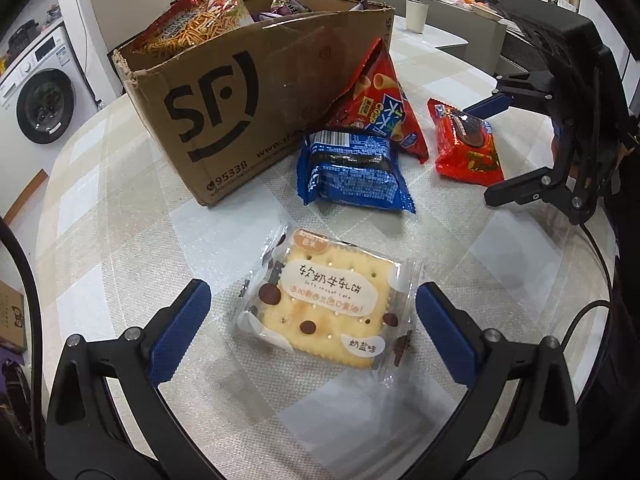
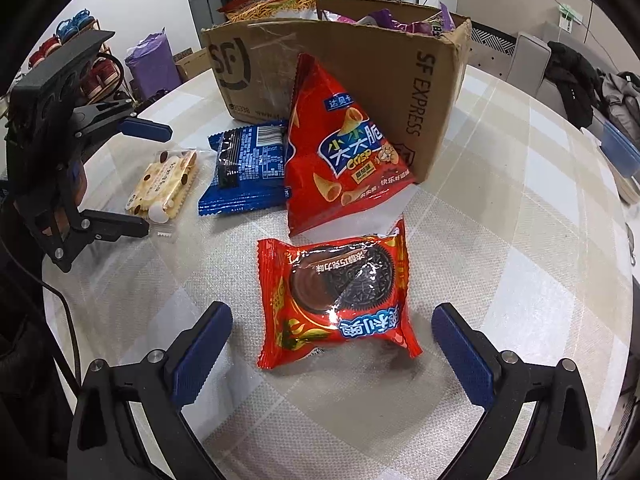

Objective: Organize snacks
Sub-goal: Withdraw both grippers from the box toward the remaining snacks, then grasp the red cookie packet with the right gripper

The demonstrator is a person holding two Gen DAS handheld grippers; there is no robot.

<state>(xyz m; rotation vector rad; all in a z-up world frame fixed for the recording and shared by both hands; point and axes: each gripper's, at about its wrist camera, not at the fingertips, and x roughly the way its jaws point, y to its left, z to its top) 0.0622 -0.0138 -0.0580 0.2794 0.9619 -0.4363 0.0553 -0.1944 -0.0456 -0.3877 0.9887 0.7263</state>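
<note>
Left claw (image 1: pixel 312 322), spread wide, straddles a clear-wrapped nougat cracker (image 1: pixel 326 308) lying flat on the checked counter (image 1: pixel 120 248), pads clear of the wrapper. Right claw (image 2: pixel 332 346), equally wide, flanks a red chocolate sandwich-cookie packet (image 2: pixel 338 300). Between the two packets lie a blue cookie packet (image 1: pixel 352 172) and a red triangular crisp bag (image 2: pixel 340 152) leaning on the SF cardboard box (image 1: pixel 248 96), which holds further snack bags.

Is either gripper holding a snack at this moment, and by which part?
Nothing is held. The left gripper stands open around the cracker pack; the right gripper stands open around the red cookie pack.
</note>
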